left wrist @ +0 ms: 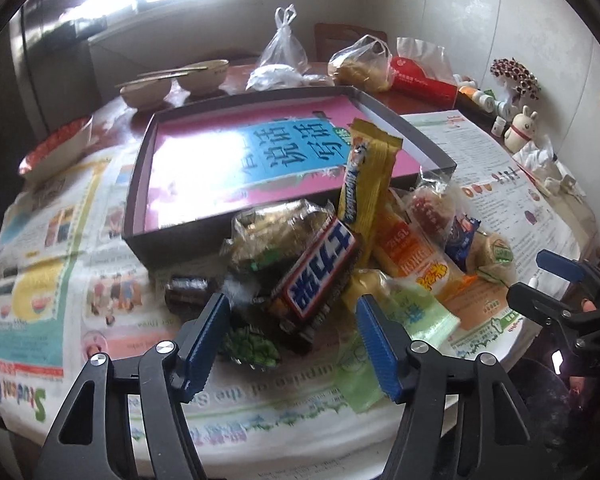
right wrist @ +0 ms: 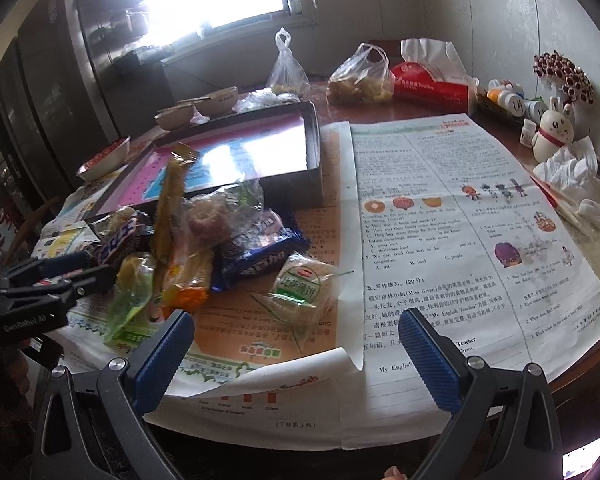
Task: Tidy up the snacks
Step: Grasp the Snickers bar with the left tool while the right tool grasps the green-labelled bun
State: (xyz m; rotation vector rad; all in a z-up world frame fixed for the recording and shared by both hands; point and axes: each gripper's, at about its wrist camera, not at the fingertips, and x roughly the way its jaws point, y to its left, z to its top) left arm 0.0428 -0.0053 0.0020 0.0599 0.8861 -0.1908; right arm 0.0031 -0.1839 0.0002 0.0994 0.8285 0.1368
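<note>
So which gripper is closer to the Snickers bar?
Left. The left gripper is open right in front of the Snickers bar; the right gripper sits off to its right, past other snacks.

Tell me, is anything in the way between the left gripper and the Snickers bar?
Nothing visible blocks it. The left gripper is open and the Snickers bar lies straight ahead on top of the snack pile, with only bare newspaper and a small green packet low between.
</note>
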